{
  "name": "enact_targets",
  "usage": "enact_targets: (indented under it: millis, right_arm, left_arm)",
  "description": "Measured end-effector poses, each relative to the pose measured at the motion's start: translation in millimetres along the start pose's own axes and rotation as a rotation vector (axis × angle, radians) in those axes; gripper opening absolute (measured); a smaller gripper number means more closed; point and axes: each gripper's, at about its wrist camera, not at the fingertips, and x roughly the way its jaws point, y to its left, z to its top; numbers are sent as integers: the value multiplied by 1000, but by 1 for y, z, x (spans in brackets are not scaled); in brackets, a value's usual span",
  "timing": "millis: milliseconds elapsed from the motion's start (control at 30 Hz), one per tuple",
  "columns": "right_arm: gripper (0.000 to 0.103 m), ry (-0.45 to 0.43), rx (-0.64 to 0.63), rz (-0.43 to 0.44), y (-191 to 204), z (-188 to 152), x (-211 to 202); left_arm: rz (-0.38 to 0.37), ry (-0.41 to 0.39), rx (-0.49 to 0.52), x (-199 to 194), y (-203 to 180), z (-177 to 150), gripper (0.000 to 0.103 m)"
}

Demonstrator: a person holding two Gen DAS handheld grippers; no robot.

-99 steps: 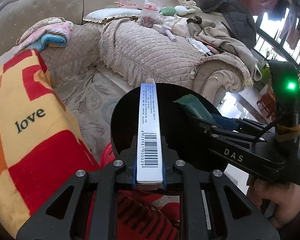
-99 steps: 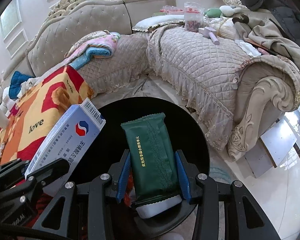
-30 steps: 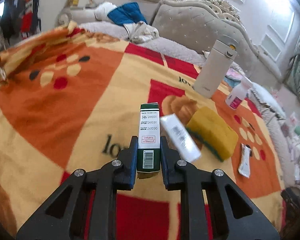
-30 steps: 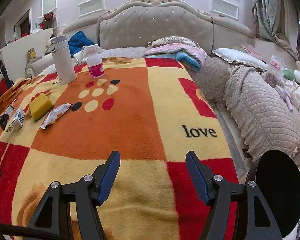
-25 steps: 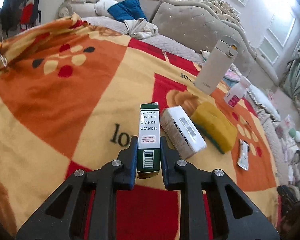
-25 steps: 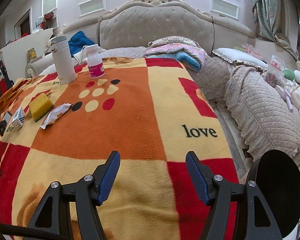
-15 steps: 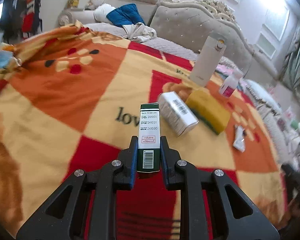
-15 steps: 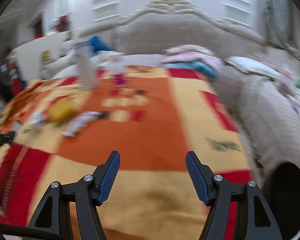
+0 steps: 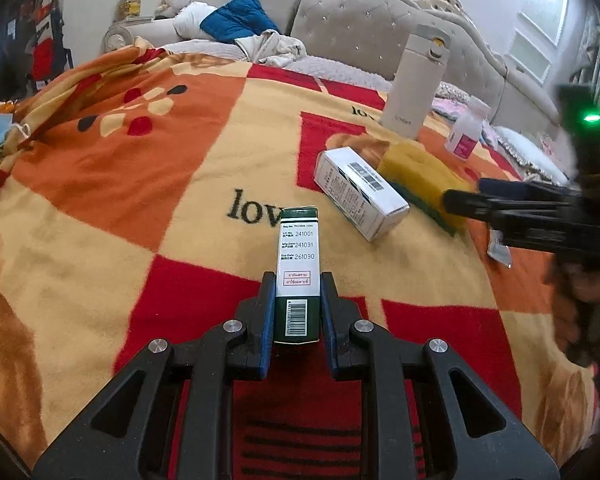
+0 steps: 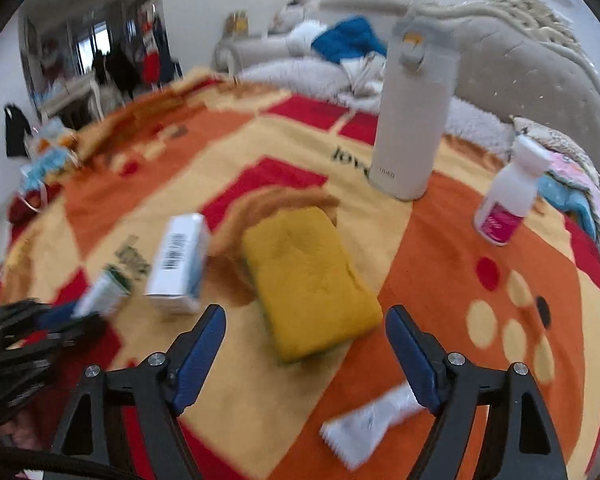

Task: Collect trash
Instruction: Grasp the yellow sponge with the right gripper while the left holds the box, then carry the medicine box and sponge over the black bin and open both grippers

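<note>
Left tool [image 9: 299, 312] is clamped on a small green box [image 9: 299, 276], which stands up between the blue pads near the bottom centre of the left wrist view, over the blanket [image 9: 140, 184]. Right tool [image 10: 306, 354] has just been opening its jaws and nothing sits between them; they stand wide apart at the bottom of the right wrist view, pointing at a yellow sponge [image 10: 308, 280] in the middle of the frame.

Open blanket lies to the left of the green box, across the whole left half of the left wrist view, up to the rumpled edge at the upper left. To the right it is more crowded: a white box [image 9: 360, 192] lies just beside the sponge at centre right, and the other tool reaches in from the right edge, blurred, with a green light above it. A white wrapper [image 10: 364, 420] lies just below the right tool's right-hand pad, near the bottom of the right wrist view; in the left wrist view it is mostly hidden behind the dark tool body.

The right wrist view is smeared, so the print on the boxes cannot be read there. A tall white flask [image 10: 416, 120] stands upright at upper right with its lid shut, and a small white bottle [image 10: 508, 196] with a pink label stands at the far right, capped; what either holds cannot be seen. A padded sofa back [image 9: 360, 32] runs along the top of the frame.
</note>
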Motion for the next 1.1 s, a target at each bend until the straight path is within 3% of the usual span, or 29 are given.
enact_targets:
  millis: [200,233,267,333,533,800,1000,1100]
  right_arm:
    - [78,51,-7,-9,-7,11,39]
    - [67,54,-10,-11,-5,11,40]
    - [66,52,-10,-2,-3,11,39]
    - [60,31,1,-17,-1,10,31]
    - [59,-79,75,-14,-16,-7,-42]
    - [59,-135,216,-127,-59,-117,-134]
    - [59,-220,419,-285,-96,-219,-186]
    - [59,-231,444,-347,-110,-237,-209]
  left_arm:
    - [-3,0,-6,0,0,1,18]
    - [-3,0,-7,-1,1,1,18]
    - [-3,1,-8,0,0,1,18]
    - [-2,2,-11,0,0,1,18]
    - [5,5,-16,1,1,2,18]
    - [12,14,-13,2,1,3,18]
    - [28,11,-6,2,-1,3,18]
    - [47,1,21,-3,-9,0,18]
